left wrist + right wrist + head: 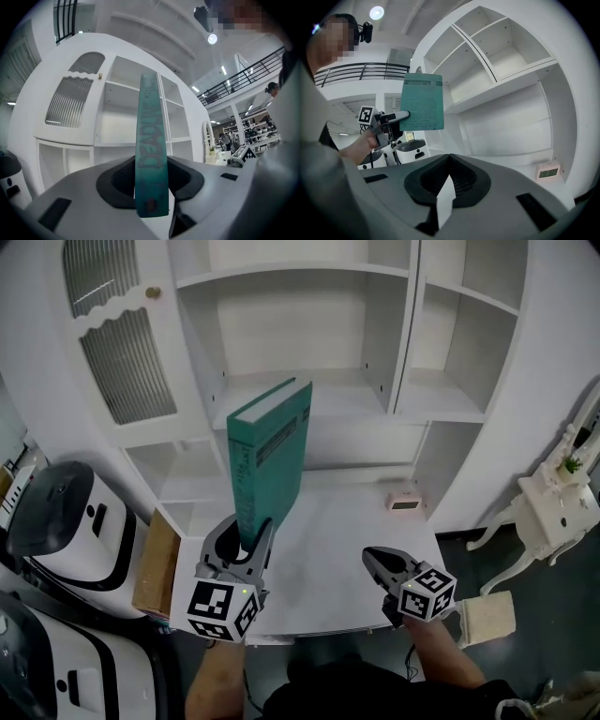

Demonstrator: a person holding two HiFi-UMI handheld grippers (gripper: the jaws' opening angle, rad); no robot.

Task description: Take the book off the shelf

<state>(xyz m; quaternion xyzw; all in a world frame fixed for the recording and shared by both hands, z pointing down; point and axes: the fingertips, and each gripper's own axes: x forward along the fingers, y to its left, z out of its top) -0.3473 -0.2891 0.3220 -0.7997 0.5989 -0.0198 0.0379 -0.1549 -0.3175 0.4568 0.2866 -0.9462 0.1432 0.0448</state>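
Observation:
A teal book stands upright in the air in front of the white shelf unit, above the counter. My left gripper is shut on its lower edge; in the left gripper view the book's spine rises between the two jaws of the left gripper. My right gripper hovers over the counter's front right with its jaws together and nothing in them. From the right gripper view, the book shows at upper left, held by the left gripper; the right gripper holds nothing.
The shelf compartments behind the book are bare. A small pink clock sits at the back right of the white counter. White appliances and a cardboard box stand to the left, and a small white side table to the right.

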